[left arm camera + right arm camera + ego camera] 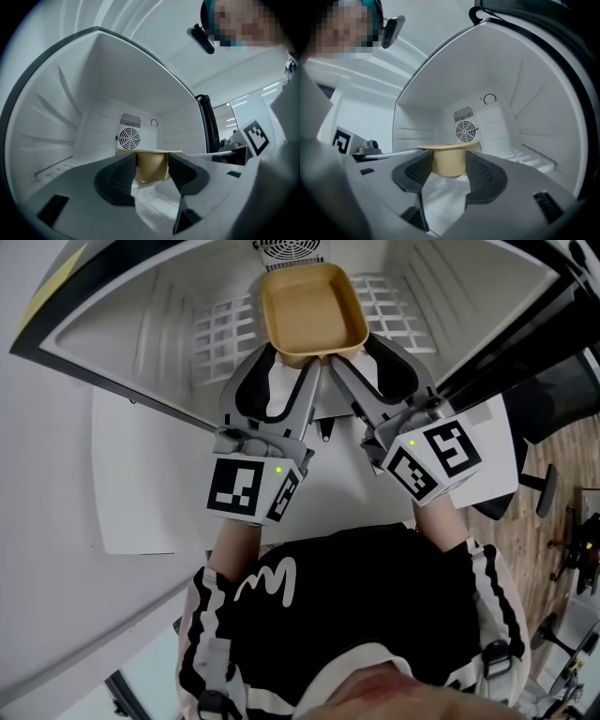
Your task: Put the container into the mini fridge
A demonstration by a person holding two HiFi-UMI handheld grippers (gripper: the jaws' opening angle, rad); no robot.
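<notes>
Fridge walls (169,324) enclose container (312,310); left gripper (298,364), right gripper (354,356) clamp it.

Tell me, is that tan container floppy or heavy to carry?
Probably stiff: the container shows a straight rim though the left gripper and right gripper clamp only its near end. Likely light, since it looks empty.

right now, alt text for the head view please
The left tool and right tool each grip the near edge of an empty tan square container, holding it inside the open mini fridge above its wire shelf.
</notes>
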